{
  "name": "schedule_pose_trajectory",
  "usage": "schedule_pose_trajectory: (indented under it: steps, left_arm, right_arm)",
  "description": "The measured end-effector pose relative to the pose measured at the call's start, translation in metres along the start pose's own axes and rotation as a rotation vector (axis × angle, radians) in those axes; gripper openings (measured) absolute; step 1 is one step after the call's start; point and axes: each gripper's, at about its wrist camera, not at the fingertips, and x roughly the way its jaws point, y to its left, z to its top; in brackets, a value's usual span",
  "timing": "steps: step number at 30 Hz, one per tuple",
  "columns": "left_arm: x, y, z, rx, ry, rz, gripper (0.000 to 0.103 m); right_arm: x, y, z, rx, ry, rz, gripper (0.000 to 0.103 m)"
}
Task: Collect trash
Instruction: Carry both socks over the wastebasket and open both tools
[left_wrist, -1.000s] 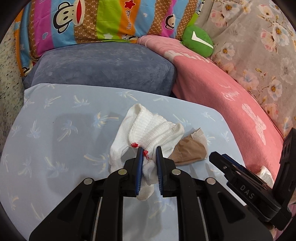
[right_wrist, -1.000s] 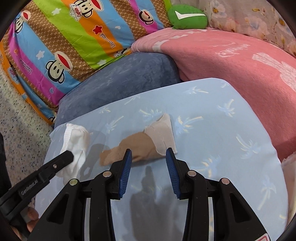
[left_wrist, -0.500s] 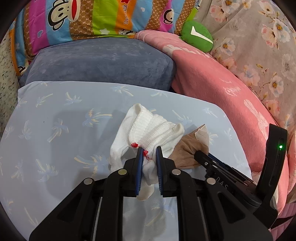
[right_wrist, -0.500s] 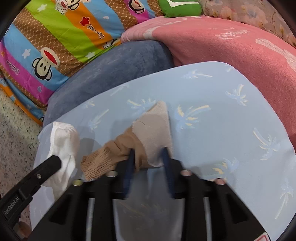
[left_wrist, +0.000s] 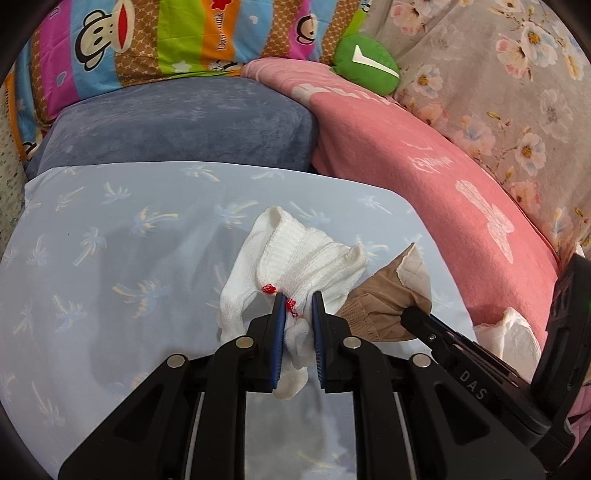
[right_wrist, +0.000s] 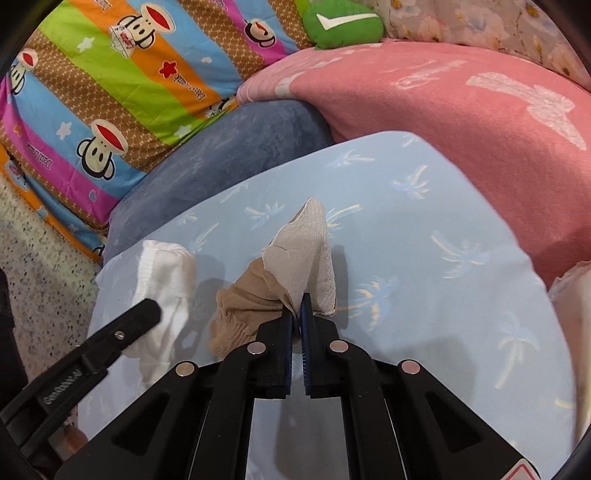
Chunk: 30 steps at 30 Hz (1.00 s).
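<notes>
- Left wrist view: the left gripper (left_wrist: 298, 312) stays pinched on the bunched white sock (left_wrist: 295, 266) with red stitching, its blue pads nearly together with only the folded knit between them — the same hold as a second ago. The sock drapes over the pale blue palm-print pillow (left_wrist: 110, 258), the free part spread ahead of the jaws.
- Same view, lower right: the right gripper (left_wrist: 408, 314), which stood clear of the cloth a second ago, now has its tip pressed into the tan stocking (left_wrist: 376, 308) lying just beside the sock. A crumpled white tissue (left_wrist: 506, 334) lies further right, against the pink blanket (left_wrist: 424, 155), untouched.
- Right wrist view: the right gripper (right_wrist: 296, 314) was open a second ago with the stocking ahead of it — its jaws have since closed to almost nothing, and now nip the stocking (right_wrist: 258, 291) where the tan leg meets its paler, textured toe end. The toe end stands up from the pillow (right_wrist: 424, 229) rather than lying flat, so the cloth seems caught.
- Same view, left: the sock (right_wrist: 162, 273) hangs in the other tool at the pillow's edge.
- Judged from this: both hands are loaded, so carrying both pieces off to wherever the trash goes looks next; no bin shows in either view.
</notes>
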Motion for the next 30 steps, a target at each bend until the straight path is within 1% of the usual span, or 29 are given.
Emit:
schedule_pose_trajectory:
  steps: [7,13,22,30]
  left_arm:
    - [-0.013,-0.04,-0.008,0.051,-0.009,-0.045,0.014]
    - [-0.025,-0.08,-0.015,0.102,-0.017,-0.084,0.014]
    - [-0.037,-0.142,-0.028,0.193,-0.019,-0.147,0.014]
    - [-0.042,-0.191,-0.041,0.27,-0.012,-0.195,0.014]
  right_arm:
    - [-0.058,-0.023,-0.002,0.004,-0.082,-0.017,0.004]
    - [-0.108,-0.052,-0.003,0.03,-0.151,-0.036,0.004]
    - [-0.173,-0.109,-0.011,0.096,-0.241,-0.079,0.004]
    - [-0.221,-0.16,-0.02,0.156,-0.309,-0.124,0.004]
